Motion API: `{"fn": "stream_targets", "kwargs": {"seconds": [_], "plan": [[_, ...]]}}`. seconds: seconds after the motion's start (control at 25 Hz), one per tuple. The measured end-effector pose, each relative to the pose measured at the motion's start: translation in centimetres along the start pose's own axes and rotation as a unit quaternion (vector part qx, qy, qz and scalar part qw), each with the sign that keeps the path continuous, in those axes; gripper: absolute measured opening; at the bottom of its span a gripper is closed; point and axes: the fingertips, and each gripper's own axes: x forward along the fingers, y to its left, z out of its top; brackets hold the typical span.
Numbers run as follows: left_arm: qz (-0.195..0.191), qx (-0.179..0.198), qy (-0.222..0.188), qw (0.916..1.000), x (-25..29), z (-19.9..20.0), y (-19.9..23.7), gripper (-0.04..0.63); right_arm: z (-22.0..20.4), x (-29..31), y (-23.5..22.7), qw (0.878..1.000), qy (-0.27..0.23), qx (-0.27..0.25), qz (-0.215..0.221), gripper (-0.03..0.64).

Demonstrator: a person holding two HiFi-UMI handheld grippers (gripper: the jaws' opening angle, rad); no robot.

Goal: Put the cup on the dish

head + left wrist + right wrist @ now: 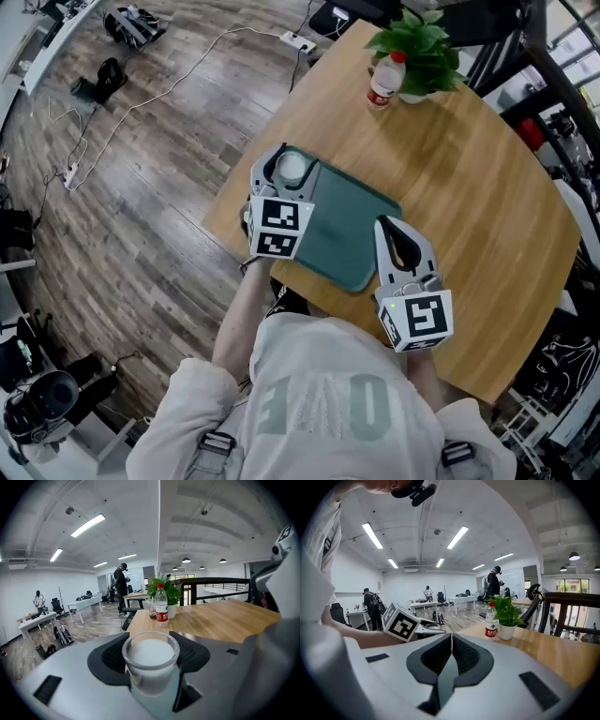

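Observation:
A clear glass cup (292, 169) with a whitish inside sits upright between the jaws of my left gripper (291, 161), which is shut on it. The cup is at the far left corner of the dark green rectangular dish (349, 236) on the round wooden table (478, 206). In the left gripper view the cup (151, 660) fills the gap between the black pads, with green dish (157, 702) showing below it. My right gripper (393, 228) is shut and empty over the dish's right edge; its jaws (451, 641) meet in a thin line.
A potted green plant (422, 42) and a red-labelled water bottle (383, 81) stand at the table's far side. Cables and a power strip (298, 40) lie on the wooden floor to the left. People and desks stand far off in the room.

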Motion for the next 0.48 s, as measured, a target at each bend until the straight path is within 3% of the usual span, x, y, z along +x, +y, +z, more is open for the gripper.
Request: {"fn": "stream_targets", "kwargs": {"seconds": [0.32, 0.48], "plan": [[-0.004, -0.001, 0.059, 0.9983, 5.1, -4.2, 1.2, 0.268, -1.6, 2.2, -1.4, 0.999, 0.028, 0.02, 0.01, 0.021], [-0.009, -0.015, 0.069, 0.9975, 6.7, -5.2, 1.3, 0.268, -1.8, 2.8, -1.8, 0.999, 0.035, 0.027, 0.009, 0.021]]}}
